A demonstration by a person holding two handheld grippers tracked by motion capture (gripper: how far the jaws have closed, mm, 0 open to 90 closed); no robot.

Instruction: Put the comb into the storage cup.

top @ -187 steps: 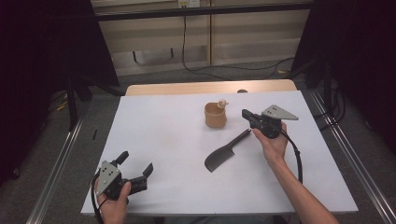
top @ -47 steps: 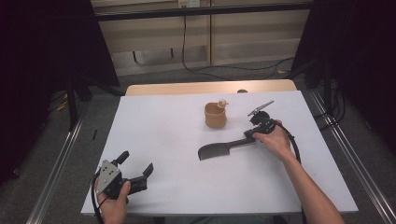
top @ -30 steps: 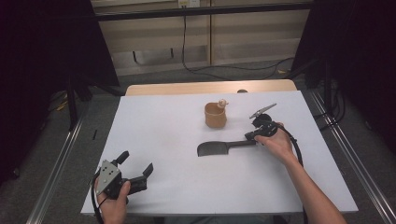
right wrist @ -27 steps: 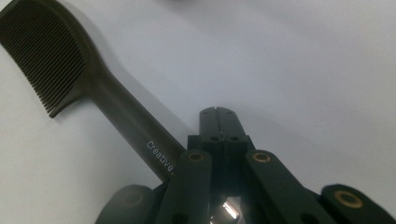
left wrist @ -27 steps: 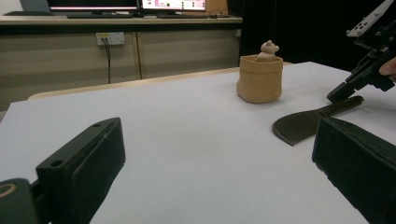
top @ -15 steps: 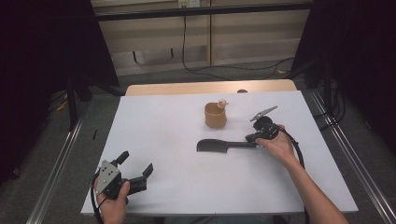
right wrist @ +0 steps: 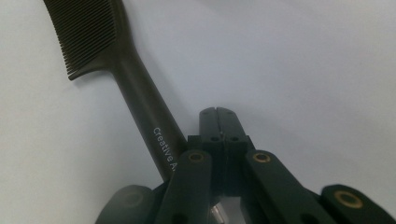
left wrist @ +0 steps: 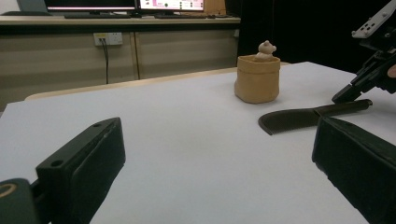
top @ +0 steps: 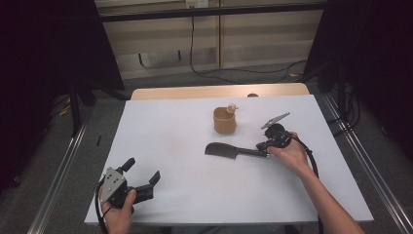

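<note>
Since the earliest frame the black comb (top: 228,150) has swung from slanted to level. Left gripper (top: 141,182) rests spread near the table's (top: 170,131) corner. Beyond the comb stands a tan pot (top: 224,120). Right gripper (top: 265,145), jaws pressed together, touches the comb's handle, whose end its own view hides behind the jaws; the print reads "Creative".

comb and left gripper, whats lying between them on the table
Nothing: in the high view the white table is bare between the comb and the left gripper. The left gripper view shows the same.
</note>
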